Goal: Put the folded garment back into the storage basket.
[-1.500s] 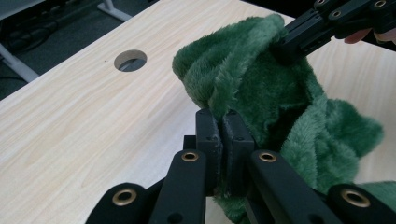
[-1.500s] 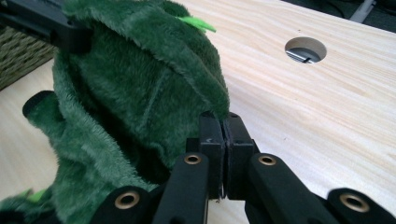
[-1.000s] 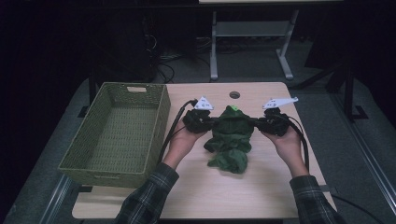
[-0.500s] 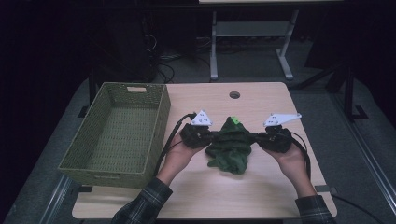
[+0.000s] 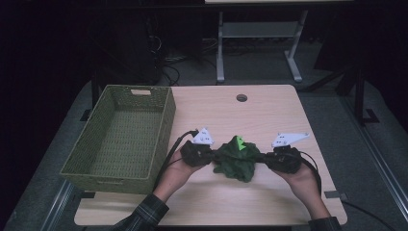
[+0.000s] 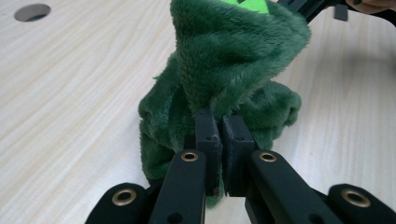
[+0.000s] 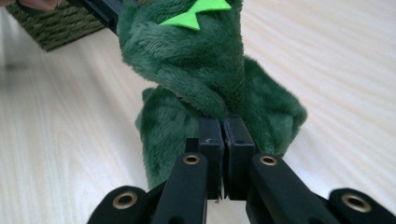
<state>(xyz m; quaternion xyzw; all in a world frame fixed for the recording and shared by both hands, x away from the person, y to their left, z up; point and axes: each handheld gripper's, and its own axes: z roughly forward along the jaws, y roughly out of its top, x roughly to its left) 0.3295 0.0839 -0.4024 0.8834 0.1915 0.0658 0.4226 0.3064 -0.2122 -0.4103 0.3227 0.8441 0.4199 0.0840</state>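
A dark green plush toy [image 5: 235, 159] with a bright green felt patch hangs bunched between my two grippers, low over the near middle of the table [image 5: 269, 115]. My left gripper [image 5: 211, 155] grips its left edge and my right gripper [image 5: 262, 157] its right edge. In the left gripper view the plush toy [image 6: 224, 74] rises from the pinched jaws of the left gripper [image 6: 221, 126]. In the right gripper view the right gripper [image 7: 222, 128] is shut on the plush toy [image 7: 201, 70], whose green patch [image 7: 196, 11] shows on top.
A green woven basket [image 5: 122, 137] stands on the table's left side, close to my left hand. A round cable hole [image 5: 241, 97] lies in the far middle of the table. Bare wood stretches behind the toy and along the front edge.
Both hands have come toward the near edge of the table and sunk a little, carrying the plush toy with them. Both grips stay shut.
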